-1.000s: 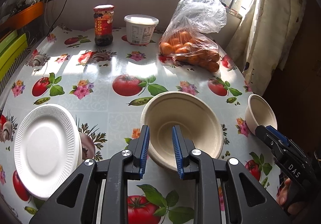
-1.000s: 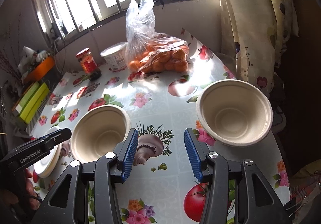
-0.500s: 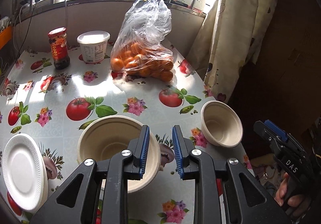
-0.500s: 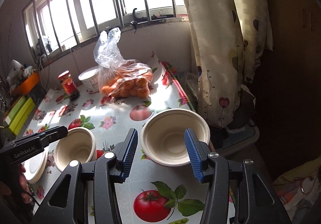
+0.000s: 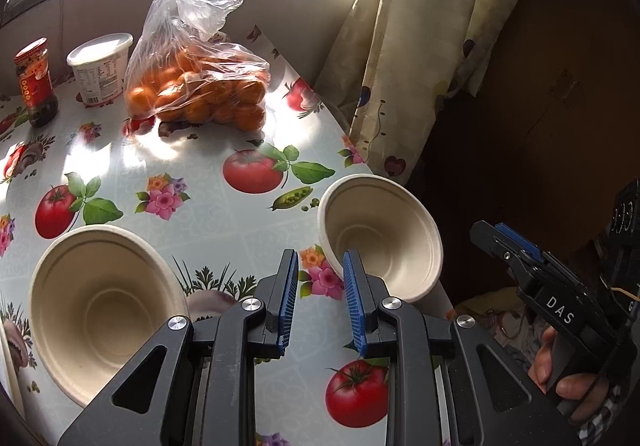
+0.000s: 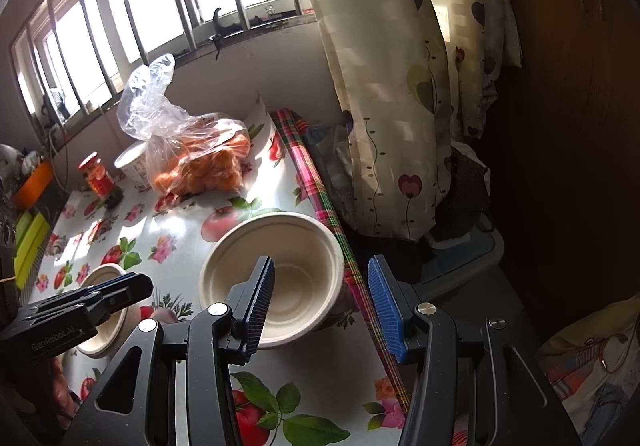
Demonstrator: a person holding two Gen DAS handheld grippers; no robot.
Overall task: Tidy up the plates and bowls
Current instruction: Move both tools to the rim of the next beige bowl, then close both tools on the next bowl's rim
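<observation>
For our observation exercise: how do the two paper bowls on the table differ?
The left bowl sits well inside the table; the right bowl sits at its edge. The left gripper's tips hover by the right bowl's near rim; the left bowl lies off to its side. Both are beige, empty, upright.

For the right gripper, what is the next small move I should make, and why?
Probably ease the right gripper forward and down so its fingers straddle the near rim of the bowl at the table's edge. The fingers stand open with nothing between them, and that bowl sits directly ahead, while the left gripper is beside the other bowl.
</observation>
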